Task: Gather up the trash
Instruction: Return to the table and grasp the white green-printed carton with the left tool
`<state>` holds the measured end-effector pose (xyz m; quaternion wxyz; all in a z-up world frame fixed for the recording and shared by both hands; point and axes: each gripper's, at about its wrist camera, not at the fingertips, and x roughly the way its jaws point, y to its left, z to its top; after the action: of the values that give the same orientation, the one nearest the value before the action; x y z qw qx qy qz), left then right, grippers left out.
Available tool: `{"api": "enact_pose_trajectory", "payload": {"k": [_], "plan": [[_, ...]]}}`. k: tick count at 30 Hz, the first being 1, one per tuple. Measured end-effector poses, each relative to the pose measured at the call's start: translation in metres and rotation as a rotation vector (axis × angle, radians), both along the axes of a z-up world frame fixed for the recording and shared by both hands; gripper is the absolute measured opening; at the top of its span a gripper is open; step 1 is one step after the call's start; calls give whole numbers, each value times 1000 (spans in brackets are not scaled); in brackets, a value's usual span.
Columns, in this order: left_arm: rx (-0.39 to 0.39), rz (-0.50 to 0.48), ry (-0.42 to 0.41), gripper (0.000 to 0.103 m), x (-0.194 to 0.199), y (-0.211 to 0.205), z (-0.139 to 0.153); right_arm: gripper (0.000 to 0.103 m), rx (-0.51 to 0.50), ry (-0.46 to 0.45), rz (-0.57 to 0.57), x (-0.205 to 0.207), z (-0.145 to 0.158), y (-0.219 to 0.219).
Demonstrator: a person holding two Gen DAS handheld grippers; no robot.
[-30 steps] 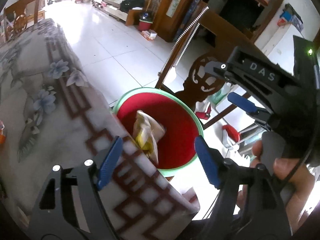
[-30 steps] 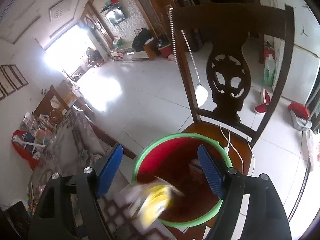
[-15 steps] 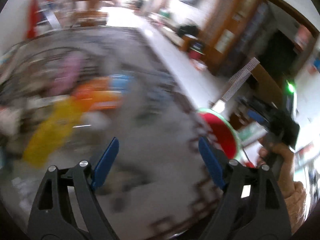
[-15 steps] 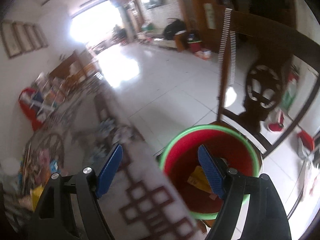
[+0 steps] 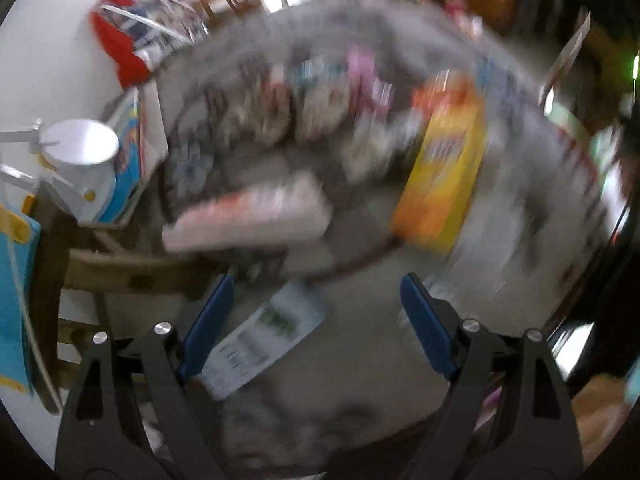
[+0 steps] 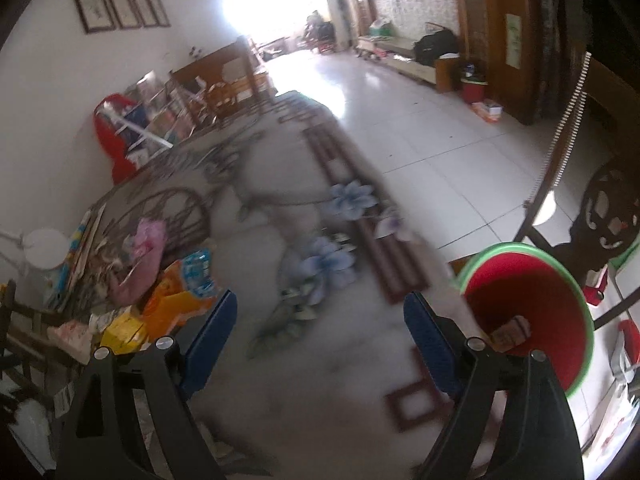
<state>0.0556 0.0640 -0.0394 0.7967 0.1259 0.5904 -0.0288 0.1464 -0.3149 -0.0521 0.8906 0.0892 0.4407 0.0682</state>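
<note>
My left gripper [image 5: 316,320] is open and empty above the patterned table [image 5: 360,380]. Blurred trash lies ahead of it: a yellow-orange packet [image 5: 444,176], a pink-white wrapper [image 5: 248,216] and a white-green wrapper [image 5: 264,336] close to my left fingertip. My right gripper [image 6: 320,332] is open and empty over the table [image 6: 304,368]. The red bin with a green rim [image 6: 532,312] stands off the table's right edge, with some trash at its bottom. A pile of wrappers [image 6: 160,288] lies at the table's left.
A dark wooden chair [image 6: 600,216] stands behind the bin. A white cup [image 5: 80,152] and books sit at the table's far left edge. A red bag [image 6: 112,136] leans on the wall. White tiled floor [image 6: 420,120] stretches beyond the table.
The yellow wrapper fell into the bin a second ago. Both grippers have swung left from the bin toward the trash on the table; the left view is blurred by motion.
</note>
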Motion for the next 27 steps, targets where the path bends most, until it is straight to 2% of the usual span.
{"api": "enact_pose_trajectory", "payload": {"k": [3, 5, 11, 13, 21, 23, 27], "plan": [[-1, 44, 103, 82, -3, 25, -41, 82, -21, 11, 27, 3, -4, 14], [0, 64, 124, 82, -5, 37, -56, 82, -21, 22, 30, 5, -7, 16], [22, 33, 183, 83, -9, 44, -82, 82, 4, 70, 21, 12, -17, 15], [66, 16, 179, 87, -9, 45, -89, 82, 14, 79, 27, 10, -18, 14], [168, 14, 215, 89, 0, 42, -109, 83, 17, 87, 39, 10, -19, 16], [143, 29, 204, 87, 1, 45, -108, 83, 16, 89, 40, 10, -19, 16], [145, 32, 178, 67, -1, 43, -104, 83, 19, 93, 40, 10, -20, 15]]}}
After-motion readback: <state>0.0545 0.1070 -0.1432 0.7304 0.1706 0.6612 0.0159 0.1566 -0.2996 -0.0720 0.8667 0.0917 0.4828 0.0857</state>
